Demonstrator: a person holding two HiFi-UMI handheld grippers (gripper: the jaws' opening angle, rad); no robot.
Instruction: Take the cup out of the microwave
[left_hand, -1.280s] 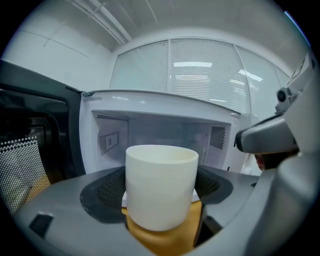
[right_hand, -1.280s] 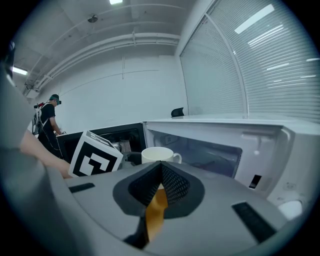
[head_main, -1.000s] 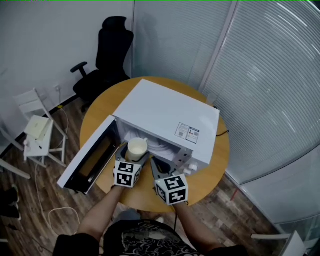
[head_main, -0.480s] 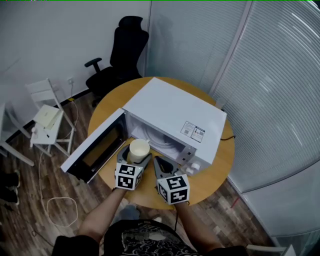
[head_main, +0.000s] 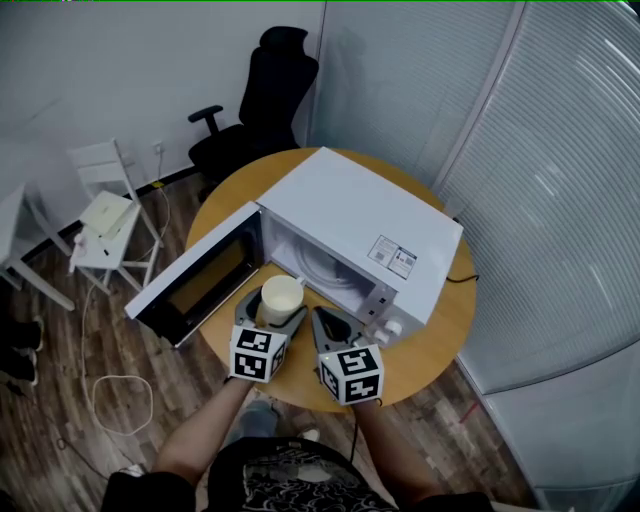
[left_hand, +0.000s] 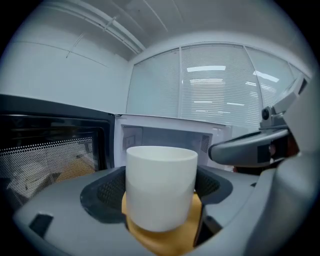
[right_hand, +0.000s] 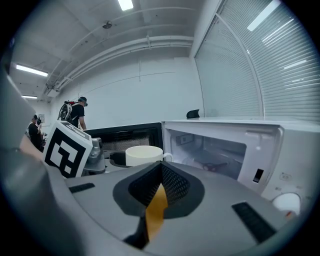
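Note:
A white cup (head_main: 281, 297) (left_hand: 161, 186) (right_hand: 144, 155) stands upright between the jaws of my left gripper (head_main: 272, 311) (left_hand: 162, 192), which is shut on it. The cup hangs over the round wooden table (head_main: 428, 352), just outside the white microwave (head_main: 362, 230). The microwave door (head_main: 198, 276) hangs wide open to the left, and the cavity (left_hand: 170, 141) (right_hand: 212, 152) behind the cup holds nothing I can see. My right gripper (head_main: 326, 324) (right_hand: 159, 192) is shut with nothing in it, just right of the cup near the microwave's knobs (head_main: 386, 330).
A black office chair (head_main: 256, 102) stands behind the table. At the left a white folding chair (head_main: 107, 215) holds a small box, and a cable (head_main: 100, 400) lies on the wooden floor. Slatted blinds (head_main: 570, 210) line the right wall. People stand far off in the right gripper view.
My left gripper has drawn the cup back out of the microwave mouth toward me. The right gripper has stayed beside it.

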